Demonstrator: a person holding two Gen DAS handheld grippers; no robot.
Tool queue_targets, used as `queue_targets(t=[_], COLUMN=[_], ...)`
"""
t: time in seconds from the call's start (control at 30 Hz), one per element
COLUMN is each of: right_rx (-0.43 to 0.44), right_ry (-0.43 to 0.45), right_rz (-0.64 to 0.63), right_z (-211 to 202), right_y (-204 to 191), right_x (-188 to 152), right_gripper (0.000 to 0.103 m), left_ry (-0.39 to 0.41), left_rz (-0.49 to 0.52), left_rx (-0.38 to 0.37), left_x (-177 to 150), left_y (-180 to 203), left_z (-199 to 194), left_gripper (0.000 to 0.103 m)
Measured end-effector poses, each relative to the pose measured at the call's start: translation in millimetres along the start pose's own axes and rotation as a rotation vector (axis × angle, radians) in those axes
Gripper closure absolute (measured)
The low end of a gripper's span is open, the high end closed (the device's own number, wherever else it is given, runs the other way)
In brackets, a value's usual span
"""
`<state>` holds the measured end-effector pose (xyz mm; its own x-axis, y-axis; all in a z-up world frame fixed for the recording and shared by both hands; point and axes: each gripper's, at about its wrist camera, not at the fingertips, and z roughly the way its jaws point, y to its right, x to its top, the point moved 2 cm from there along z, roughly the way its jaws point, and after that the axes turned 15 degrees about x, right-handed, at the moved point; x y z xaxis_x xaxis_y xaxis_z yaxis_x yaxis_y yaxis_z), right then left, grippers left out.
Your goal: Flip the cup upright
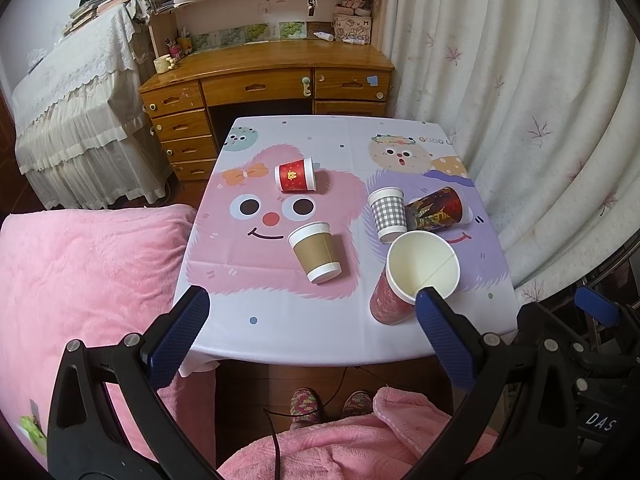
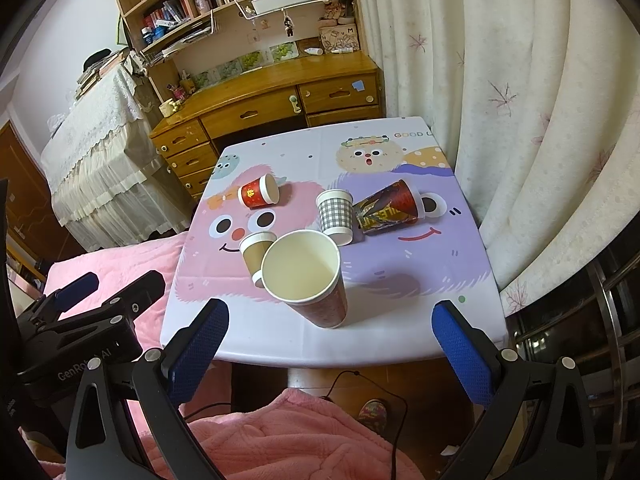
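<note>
Several paper cups are on the cartoon tablecloth (image 1: pixel 280 320) (image 2: pixel 400 320). A large red cup (image 1: pixel 416 276) (image 2: pixel 308 276) stands upright near the front edge, its cream inside showing. A brown-sleeved cup (image 1: pixel 314 252) (image 2: pixel 254 250), a small red cup (image 1: pixel 295 175) (image 2: pixel 259 192) and a dark red-gold cup (image 1: pixel 434 208) (image 2: pixel 390 208) lie on their sides. A grey checked cup (image 1: pixel 387 214) (image 2: pixel 335 216) stands mouth down. My left gripper (image 1: pixel 310 332) is open and empty, over the front edge. My right gripper (image 2: pixel 330 344) is open and empty, just short of the upright cup.
A wooden desk (image 1: pixel 272 68) with drawers stands beyond the table. White curtains (image 1: pixel 520 120) hang close on the right. A pink blanket (image 1: pixel 80 280) lies left of the table and over the person's lap. A lace-covered bed (image 1: pixel 76 112) is far left.
</note>
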<state>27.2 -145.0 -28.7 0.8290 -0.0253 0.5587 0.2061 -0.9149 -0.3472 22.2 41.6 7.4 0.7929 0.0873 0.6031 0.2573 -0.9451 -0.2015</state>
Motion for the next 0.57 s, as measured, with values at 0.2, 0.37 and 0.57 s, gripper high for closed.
queue_targets(t=[0.2,0.37,0.57], right_rx=[0.0,0.0,0.0], right_ry=[0.003,0.002,0.001], right_rz=[0.005,0.004,0.005], right_z=[-0.2,-0.6,-1.1], right_y=[-0.2,0.1,0.5], right_x=[0.4,0.9,1.7], right_gripper=[0.0,0.0,0.0], left_ry=[-0.001,-0.001,-0.002], left_rz=[0.0,0.0,0.0], left_rx=[0.001,0.001,0.002], left_x=[-0.2,0.0,0.0], left_y=[-0.1,-0.1,0.0], left_z=[-0.5,-0.5,-0.6], left_gripper=[0.001,0.001,0.001])
